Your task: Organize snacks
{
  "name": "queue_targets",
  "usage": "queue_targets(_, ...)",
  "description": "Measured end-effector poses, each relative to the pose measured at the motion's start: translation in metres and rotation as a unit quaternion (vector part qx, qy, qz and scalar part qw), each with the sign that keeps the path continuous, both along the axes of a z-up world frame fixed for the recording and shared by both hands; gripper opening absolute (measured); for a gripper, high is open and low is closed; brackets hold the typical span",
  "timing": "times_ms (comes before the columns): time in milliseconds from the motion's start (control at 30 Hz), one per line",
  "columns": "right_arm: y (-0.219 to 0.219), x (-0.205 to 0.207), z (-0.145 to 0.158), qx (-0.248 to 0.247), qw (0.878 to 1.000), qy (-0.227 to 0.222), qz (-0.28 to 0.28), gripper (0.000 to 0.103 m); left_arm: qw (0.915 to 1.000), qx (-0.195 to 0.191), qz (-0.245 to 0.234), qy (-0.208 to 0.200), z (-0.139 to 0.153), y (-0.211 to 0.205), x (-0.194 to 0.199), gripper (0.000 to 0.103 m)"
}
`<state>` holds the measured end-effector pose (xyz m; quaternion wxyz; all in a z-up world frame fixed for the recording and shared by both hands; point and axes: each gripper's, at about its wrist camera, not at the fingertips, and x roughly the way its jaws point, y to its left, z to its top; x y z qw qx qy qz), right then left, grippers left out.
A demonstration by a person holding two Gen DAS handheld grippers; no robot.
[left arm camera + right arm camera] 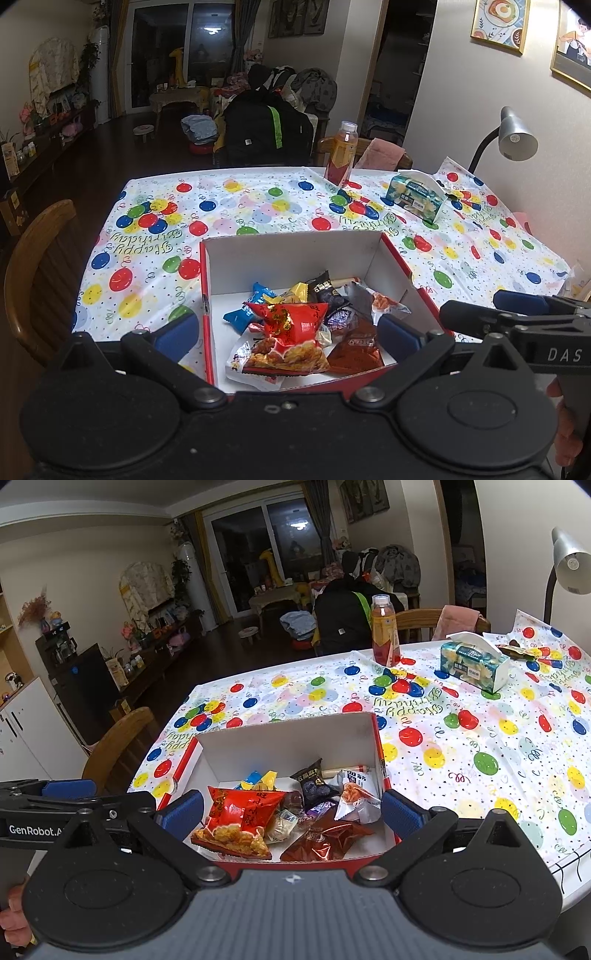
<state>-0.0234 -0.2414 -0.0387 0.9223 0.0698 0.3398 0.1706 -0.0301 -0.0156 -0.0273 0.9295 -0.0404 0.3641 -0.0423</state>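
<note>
Left gripper [288,332]: jaws spread wide, empty, above box's near edge.
Right gripper [291,812]: jaws wide apart, holding nothing.
Box [295,254]: red outside, white inside, near counter [258,206] edge.
Snacks [243,812]: packets piled inside box.
Bottle [385,635]: far side, upright.

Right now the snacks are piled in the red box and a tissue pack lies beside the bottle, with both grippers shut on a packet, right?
Not quite: both the left gripper and right gripper are open and empty, as each wrist view shows. The rest holds.
</note>
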Motion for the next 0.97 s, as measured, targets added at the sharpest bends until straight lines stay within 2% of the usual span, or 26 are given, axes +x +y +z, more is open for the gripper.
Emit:
queue_targets(633, -0.006, 0.000, 0.003, -0.001, 1.000, -0.003, 0.004, 0.103, 1.0000, 0.005, -0.001, -0.008, 0.010, -0.003, -0.003, 0.103)
queue_targets(967, -0.027, 0.018, 0.001, -0.006, 1.000, 0.006, 0.030, 0.103, 0.9996, 0.005, 0.028, 0.008, 0.007, -0.022, 0.003, 0.103)
